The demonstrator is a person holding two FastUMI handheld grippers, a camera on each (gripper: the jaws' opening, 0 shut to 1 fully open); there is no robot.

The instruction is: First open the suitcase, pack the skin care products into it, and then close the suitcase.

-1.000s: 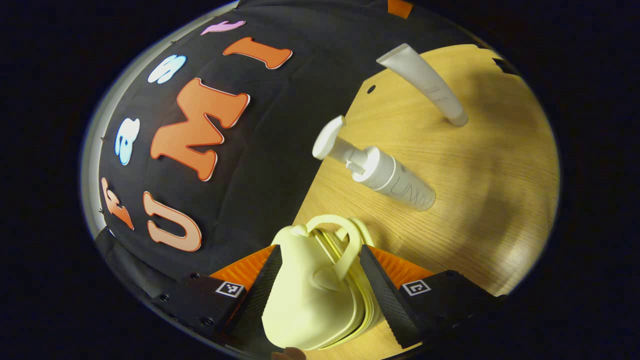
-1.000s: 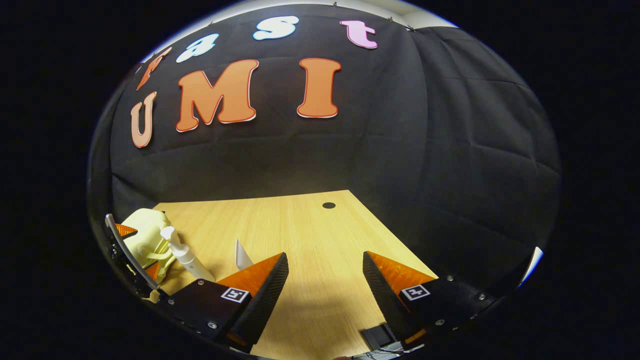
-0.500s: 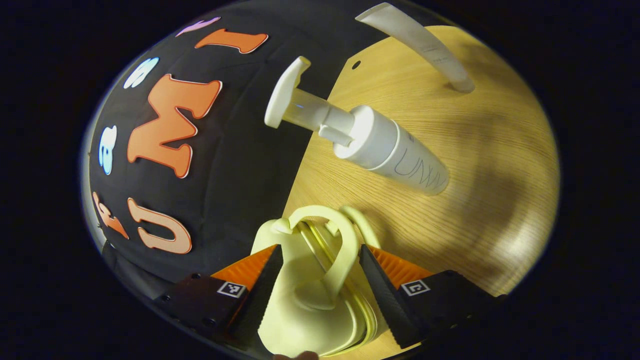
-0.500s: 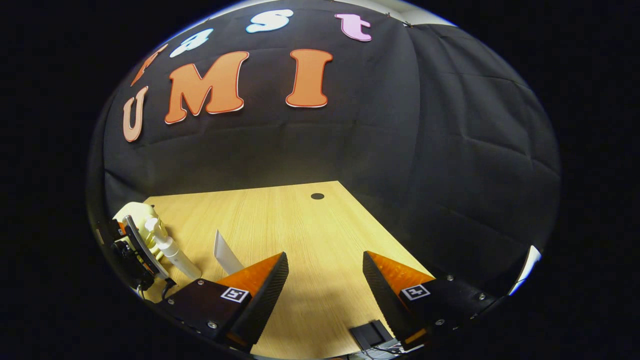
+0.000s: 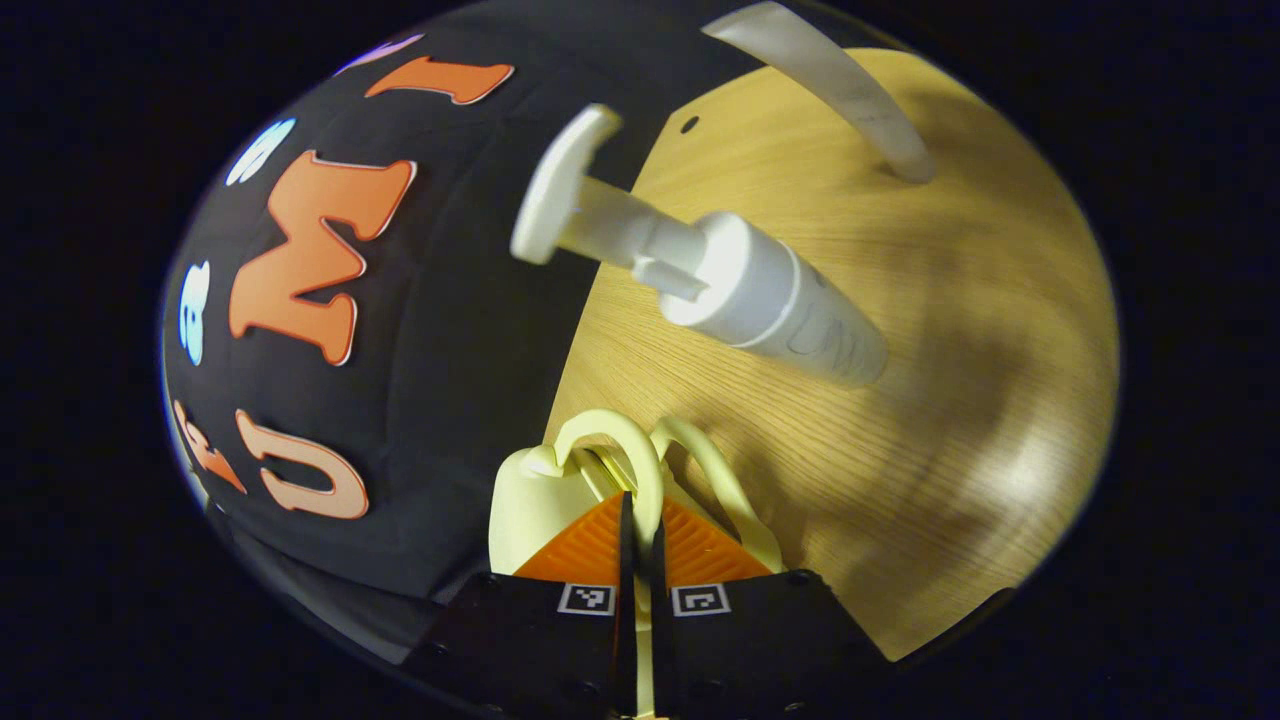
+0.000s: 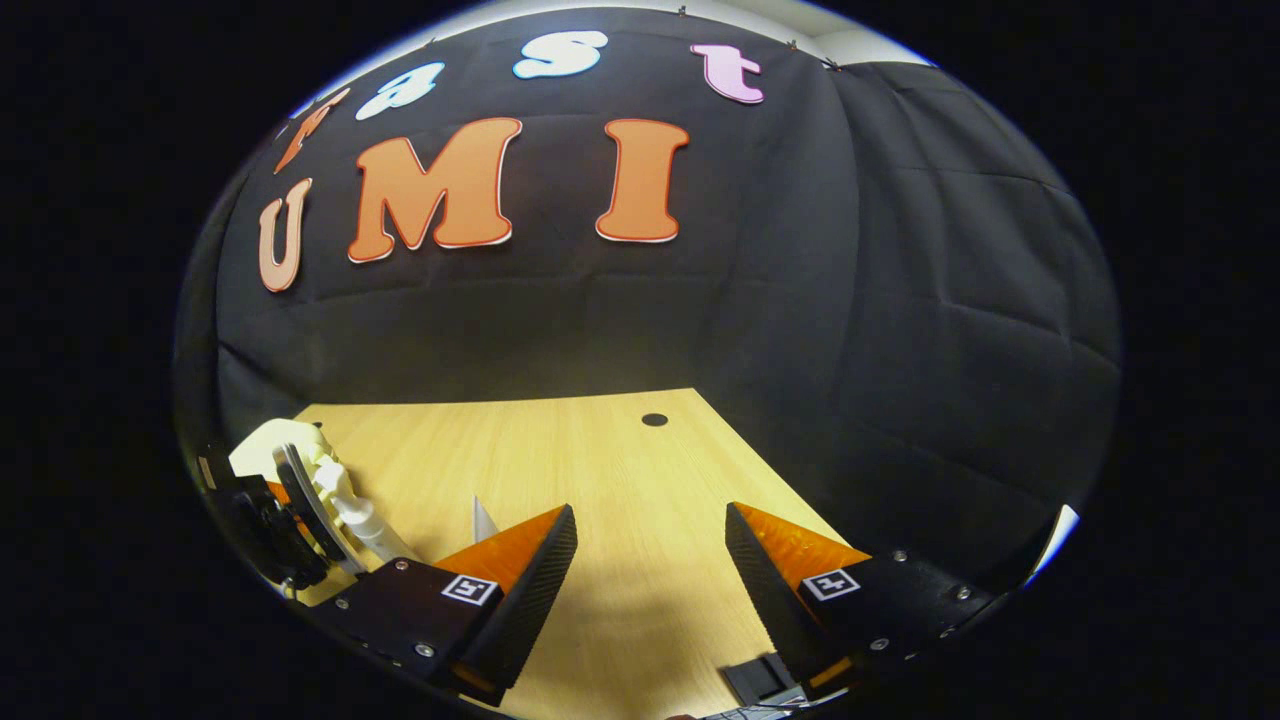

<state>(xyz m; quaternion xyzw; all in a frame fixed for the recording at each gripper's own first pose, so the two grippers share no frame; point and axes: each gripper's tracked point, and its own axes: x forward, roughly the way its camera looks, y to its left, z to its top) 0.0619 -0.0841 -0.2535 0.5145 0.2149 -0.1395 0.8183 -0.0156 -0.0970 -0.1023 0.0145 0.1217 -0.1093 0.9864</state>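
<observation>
Since half a second ago the left tongs (image 5: 638, 520) have gone from straddling the pale yellow suitcase (image 5: 530, 500) with jaws apart to clenched on one of its handle loops (image 5: 640, 465), low in the middle of the left gripper view. The case itself looks shut, so the opening step is in hand. To do it well, I judge the pull should follow the hinge arc, slow and steady, so the light case does not lift or skid on the worktop (image 5: 930, 400).

Just beyond, centre frame, the pump bottle (image 5: 760, 295) stands close; a wide swing could knock it over. Farther off, at the upper right, the white tube (image 5: 830, 85) stands clear.

Low in the right gripper view, the right tongs (image 6: 650, 560) hang released and empty above bare worktop; they might steady the case.
</observation>
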